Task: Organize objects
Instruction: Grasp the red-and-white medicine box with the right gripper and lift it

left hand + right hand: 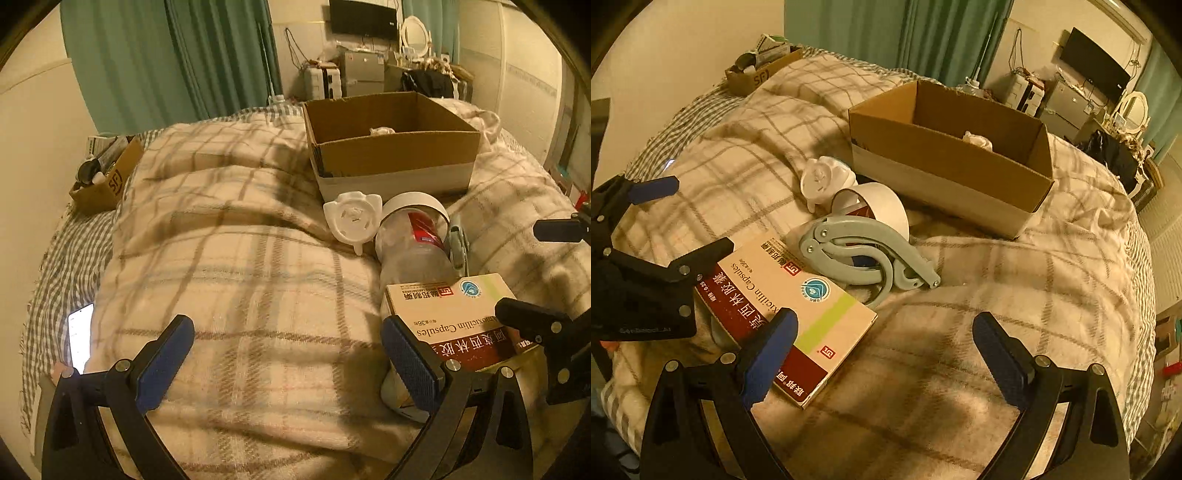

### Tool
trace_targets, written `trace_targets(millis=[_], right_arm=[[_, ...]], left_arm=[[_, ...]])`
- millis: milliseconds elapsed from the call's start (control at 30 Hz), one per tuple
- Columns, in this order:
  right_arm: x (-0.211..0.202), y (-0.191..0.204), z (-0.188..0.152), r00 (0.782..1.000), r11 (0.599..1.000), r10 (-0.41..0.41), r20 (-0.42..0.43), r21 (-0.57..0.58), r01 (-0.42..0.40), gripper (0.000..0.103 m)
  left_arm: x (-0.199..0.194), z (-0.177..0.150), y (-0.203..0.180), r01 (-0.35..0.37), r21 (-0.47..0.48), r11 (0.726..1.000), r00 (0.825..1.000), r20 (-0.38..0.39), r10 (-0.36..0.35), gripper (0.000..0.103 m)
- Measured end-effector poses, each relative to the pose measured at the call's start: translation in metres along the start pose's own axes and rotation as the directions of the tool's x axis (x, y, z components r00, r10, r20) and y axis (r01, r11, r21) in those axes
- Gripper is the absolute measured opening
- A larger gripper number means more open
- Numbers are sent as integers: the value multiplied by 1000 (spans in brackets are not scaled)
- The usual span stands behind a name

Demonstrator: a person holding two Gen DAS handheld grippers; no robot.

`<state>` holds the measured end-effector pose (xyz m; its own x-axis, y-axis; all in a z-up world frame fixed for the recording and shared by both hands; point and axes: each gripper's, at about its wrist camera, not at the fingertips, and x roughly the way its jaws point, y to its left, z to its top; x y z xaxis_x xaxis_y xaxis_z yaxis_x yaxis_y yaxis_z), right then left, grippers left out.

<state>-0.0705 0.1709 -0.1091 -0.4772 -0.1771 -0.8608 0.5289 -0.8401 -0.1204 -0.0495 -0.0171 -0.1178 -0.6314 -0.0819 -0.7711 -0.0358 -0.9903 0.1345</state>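
Note:
A medicine box [454, 317] [786, 295] lies on the plaid blanket, resting on a clear jar with a white lid [410, 236] [879, 206]. A grey folding hanger [864, 254] [458, 240] lies beside the jar. A white flower-shaped piece [352, 218] [823, 177] sits behind them. An open cardboard box [391, 147] [945, 155] holds a small white item. My left gripper [288, 350] is open, its right finger [410, 362] beside the medicine box. My right gripper [882, 350] is open, its left finger [768, 358] over the box's near corner.
A smaller cardboard box [107, 173] [757, 70] full of items stands at the bed's far left by the wall. A lit phone [79, 336] lies at the left edge. Green curtains, a TV and cluttered furniture stand beyond the bed.

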Motion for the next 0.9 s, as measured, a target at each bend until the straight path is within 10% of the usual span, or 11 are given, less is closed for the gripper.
trace_targets(millis=[900], right_arm=[[4,4,2,997,997,71,-41,38,-70,96]], left_arm=[[0,-11,-6,43,12,999,999,-26,-43,103]])
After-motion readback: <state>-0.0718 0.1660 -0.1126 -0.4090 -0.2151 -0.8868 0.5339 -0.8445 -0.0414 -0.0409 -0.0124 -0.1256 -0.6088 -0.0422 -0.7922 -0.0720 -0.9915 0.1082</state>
